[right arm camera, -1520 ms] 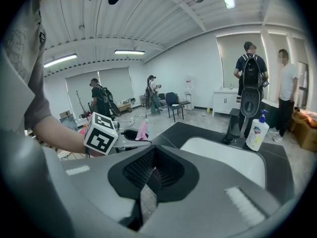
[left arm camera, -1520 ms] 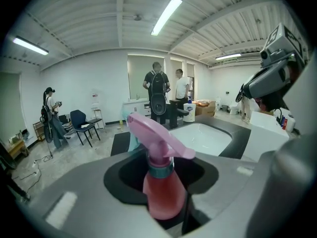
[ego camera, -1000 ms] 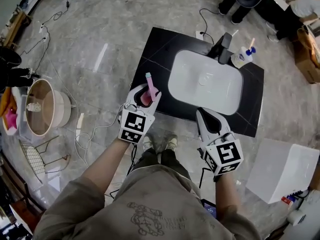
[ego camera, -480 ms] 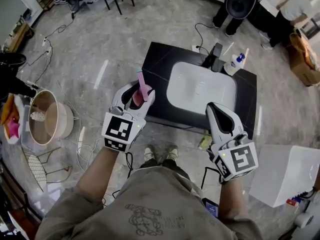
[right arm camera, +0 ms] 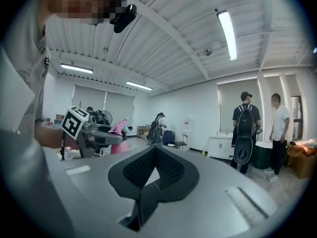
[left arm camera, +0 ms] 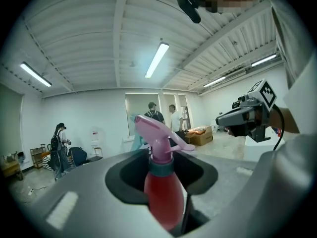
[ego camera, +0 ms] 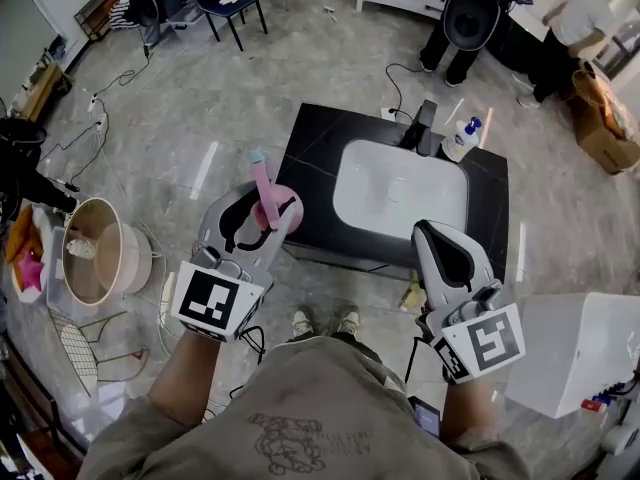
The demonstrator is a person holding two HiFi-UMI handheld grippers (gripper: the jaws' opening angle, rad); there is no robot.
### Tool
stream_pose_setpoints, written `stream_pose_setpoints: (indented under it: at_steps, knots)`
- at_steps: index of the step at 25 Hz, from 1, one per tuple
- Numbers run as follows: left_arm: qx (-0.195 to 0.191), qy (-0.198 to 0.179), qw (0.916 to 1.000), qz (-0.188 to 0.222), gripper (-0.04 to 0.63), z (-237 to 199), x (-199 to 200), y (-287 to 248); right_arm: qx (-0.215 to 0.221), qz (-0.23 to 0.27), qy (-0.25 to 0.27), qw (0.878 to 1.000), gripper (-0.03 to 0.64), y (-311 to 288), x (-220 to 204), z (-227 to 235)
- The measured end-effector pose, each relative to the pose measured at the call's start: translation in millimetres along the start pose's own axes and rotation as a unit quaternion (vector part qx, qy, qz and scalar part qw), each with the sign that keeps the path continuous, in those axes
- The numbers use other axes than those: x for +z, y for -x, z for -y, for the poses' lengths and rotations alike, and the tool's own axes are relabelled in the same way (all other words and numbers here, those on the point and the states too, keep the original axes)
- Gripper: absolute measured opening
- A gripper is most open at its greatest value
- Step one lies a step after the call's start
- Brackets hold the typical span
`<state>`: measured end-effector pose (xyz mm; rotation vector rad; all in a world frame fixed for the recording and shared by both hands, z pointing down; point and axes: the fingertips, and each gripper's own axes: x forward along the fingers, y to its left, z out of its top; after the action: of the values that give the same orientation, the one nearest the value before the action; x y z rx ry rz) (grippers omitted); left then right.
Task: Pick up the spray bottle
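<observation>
grey stone floor (ego camera: 200, 98) fills the big room, and people stand far off by the walls. a black counter (ego camera: 310, 158) sits on the floor with a white sink (ego camera: 400, 193) set in it. the sink looks bare. a tap (ego camera: 425, 126) stands at the counter's far edge, and a white bottle (ego camera: 461, 138) stands by the far right corner. a round tub (ego camera: 100, 253) off to the left has a small pale thing in it.

the left gripper (ego camera: 262, 211) is closed tight on the spray bottle (left arm camera: 161, 197). the bottle stands straight up between the jaws, pink head on top, in the air just off the counter's left edge. so the pick up looks done.

the right gripper (ego camera: 432, 234) has its jaws pressed together with nothing in them, well apart from the bottle.
</observation>
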<state>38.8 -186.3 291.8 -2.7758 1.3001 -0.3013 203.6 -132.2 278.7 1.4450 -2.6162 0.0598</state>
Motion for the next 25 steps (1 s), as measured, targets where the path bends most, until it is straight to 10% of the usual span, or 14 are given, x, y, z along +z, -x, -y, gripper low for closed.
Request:
stream_pose_setpoints:
  at_steps: [25]
  knots:
    - [0.001,0.02,0.999,-0.04,0.158,16.8,-42.0,32.7,0.05,-0.055,0.019,0.997,0.028,-1.9,-38.0,-31.7]
